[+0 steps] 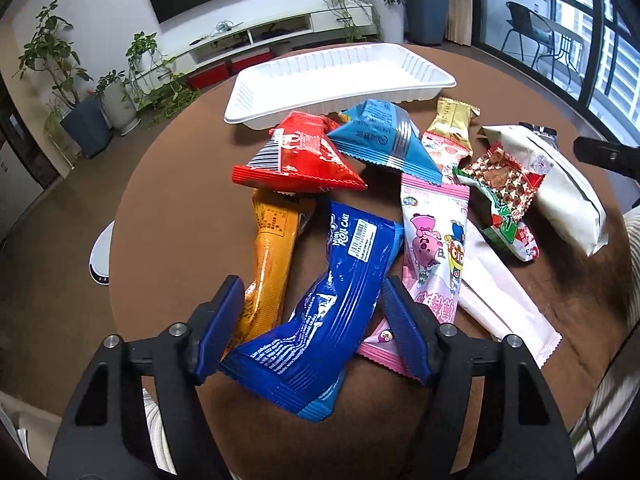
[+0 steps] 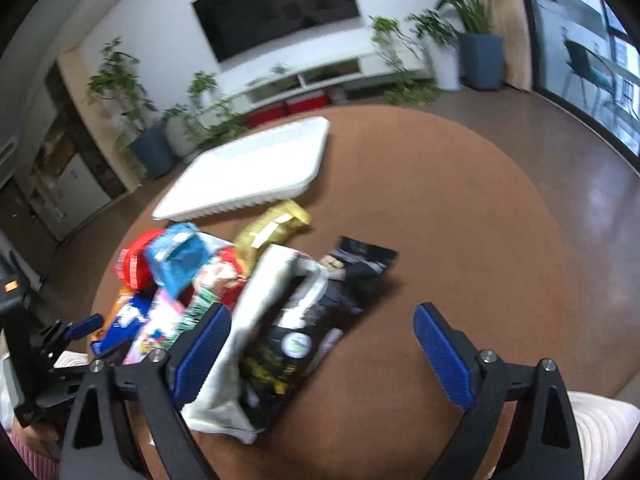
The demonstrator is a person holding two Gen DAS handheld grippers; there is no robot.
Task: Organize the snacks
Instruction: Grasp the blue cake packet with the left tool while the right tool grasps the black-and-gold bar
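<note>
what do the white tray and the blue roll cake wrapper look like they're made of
White tray: looks like thin moulded plastic, matte to slightly glossy, judging by its ribbed walls and rolled rim. Blue roll cake wrapper: seems to be glossy plastic film, given its crinkles, bright highlights, printed label and crimped serrated ends; whether it is foil-lined cannot be told.

- Round brown table [image 1: 176, 216]: carries all items.
- White ribbed plastic tray [image 1: 340, 76]: far side, resting flat, nothing visible inside.
- Heap of snack packets beside the tray: orange packet [image 1: 270, 264], blue roll-cake packet [image 1: 340, 280], white pouch [image 1: 560, 188], black pouch [image 2: 352, 280].
</note>
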